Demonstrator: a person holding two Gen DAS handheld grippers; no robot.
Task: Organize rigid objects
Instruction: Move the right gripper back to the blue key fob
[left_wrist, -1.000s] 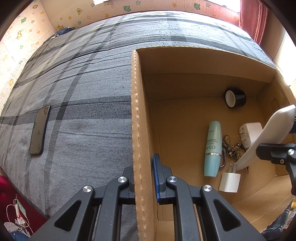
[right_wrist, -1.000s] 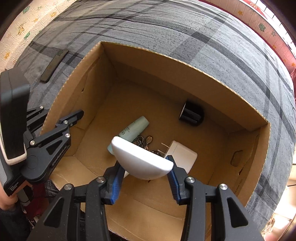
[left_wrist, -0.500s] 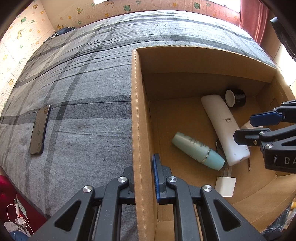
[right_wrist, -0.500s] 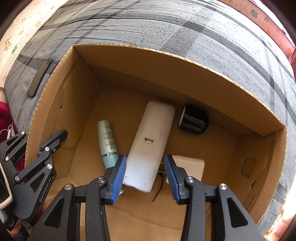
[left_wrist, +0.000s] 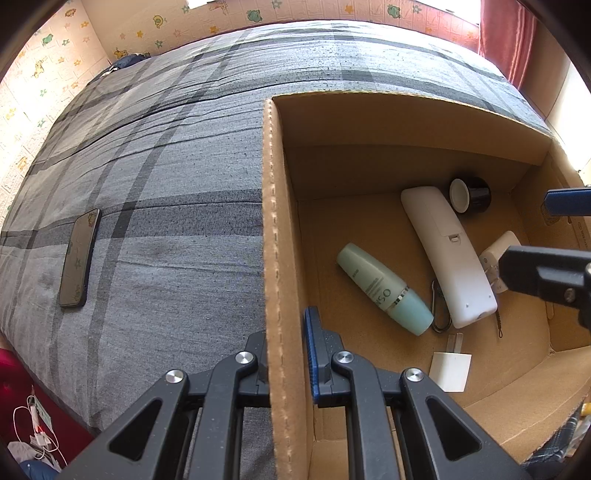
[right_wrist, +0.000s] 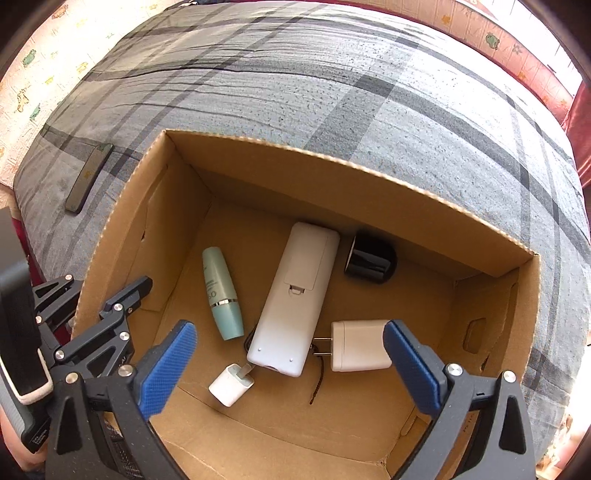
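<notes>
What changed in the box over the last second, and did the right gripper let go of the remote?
Yes. The right gripper has just been opening; nothing is between its pads now. The white remote it held above the box now lies face down on the floor. The green bottle has swung round beside it. The left gripper stays clamped on the box wall; the phone is unmoved on the bed.

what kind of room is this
Most likely a bedroom, perhaps a child's: a bed under a grey plaid sheet fills both views, cartoon-animal wallpaper lines the walls, and a red curtain hangs in one corner.
</notes>
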